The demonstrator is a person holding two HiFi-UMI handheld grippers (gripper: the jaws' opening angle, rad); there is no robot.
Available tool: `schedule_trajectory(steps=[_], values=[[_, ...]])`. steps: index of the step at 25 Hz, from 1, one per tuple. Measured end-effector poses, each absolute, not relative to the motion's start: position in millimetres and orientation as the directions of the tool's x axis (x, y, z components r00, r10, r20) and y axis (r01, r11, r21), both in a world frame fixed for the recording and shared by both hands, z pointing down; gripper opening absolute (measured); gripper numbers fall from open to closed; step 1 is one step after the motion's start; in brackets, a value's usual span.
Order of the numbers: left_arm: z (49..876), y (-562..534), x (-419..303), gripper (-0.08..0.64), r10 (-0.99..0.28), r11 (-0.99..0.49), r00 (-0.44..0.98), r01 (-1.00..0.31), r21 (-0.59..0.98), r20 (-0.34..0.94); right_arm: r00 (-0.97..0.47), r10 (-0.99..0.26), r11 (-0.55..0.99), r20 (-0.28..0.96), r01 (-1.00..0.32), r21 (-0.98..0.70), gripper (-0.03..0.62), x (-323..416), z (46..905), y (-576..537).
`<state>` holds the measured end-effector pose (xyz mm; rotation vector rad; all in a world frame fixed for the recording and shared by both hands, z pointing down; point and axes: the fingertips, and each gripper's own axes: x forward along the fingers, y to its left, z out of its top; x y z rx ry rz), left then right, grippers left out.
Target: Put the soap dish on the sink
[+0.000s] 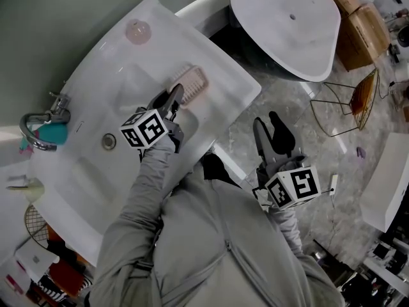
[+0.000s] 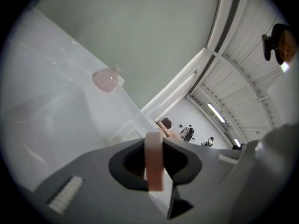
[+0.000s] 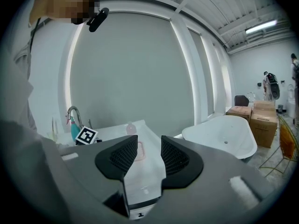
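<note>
The pink ribbed soap dish (image 1: 191, 83) is at the right ledge of the white sink (image 1: 115, 62); I cannot tell whether it rests on the ledge. My left gripper (image 1: 174, 98) is shut on the dish's near rim. In the left gripper view that rim (image 2: 153, 160) stands edge-on, pinched between the dark pads of the left gripper (image 2: 154, 166). My right gripper (image 1: 268, 120) hangs open and empty over the floor, right of the sink. In the right gripper view the right gripper (image 3: 143, 157) frames the sink (image 3: 140, 181) and the distant soap dish (image 3: 140, 151).
A pink bottle (image 1: 137, 31) stands at the sink's far corner. The tap (image 1: 39, 125) and a teal bottle (image 1: 52, 133) are at the left. A white bathtub (image 1: 287, 24), cardboard boxes (image 1: 361, 24) and a wire stand (image 1: 351, 104) fill the right side.
</note>
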<state>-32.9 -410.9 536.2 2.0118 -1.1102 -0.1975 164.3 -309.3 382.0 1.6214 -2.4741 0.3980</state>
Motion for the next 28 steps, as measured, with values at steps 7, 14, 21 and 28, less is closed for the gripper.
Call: schedule_trajectory(steps=[7, 14, 21, 28], values=[[539, -415, -26, 0.117, -0.758, -0.312, 0.599, -0.682, 0.662, 0.26, -0.403, -0.872, 0.377, 0.279, -0.915, -0.143, 0.156, 170, 387, -313], [535, -417, -19, 0.128, -0.754, -0.352, 0.609, -0.692, 0.631, 0.247, -0.411, -0.868, 0.383, 0.277, -0.911, -0.153, 0.156, 170, 389, -314], [537, -416, -16, 0.204, -0.74, -0.412, 0.595, -0.77, 0.486, 0.314, -0.416, -0.868, 0.384, 0.271, -0.909, -0.163, 0.156, 169, 389, -314], [541, -418, -12, 0.304, -0.742, -0.464, 0.544, -0.839, 0.284, 0.392, -0.422, -0.866, 0.388, 0.269, -0.906, -0.171, 0.156, 171, 390, -312]])
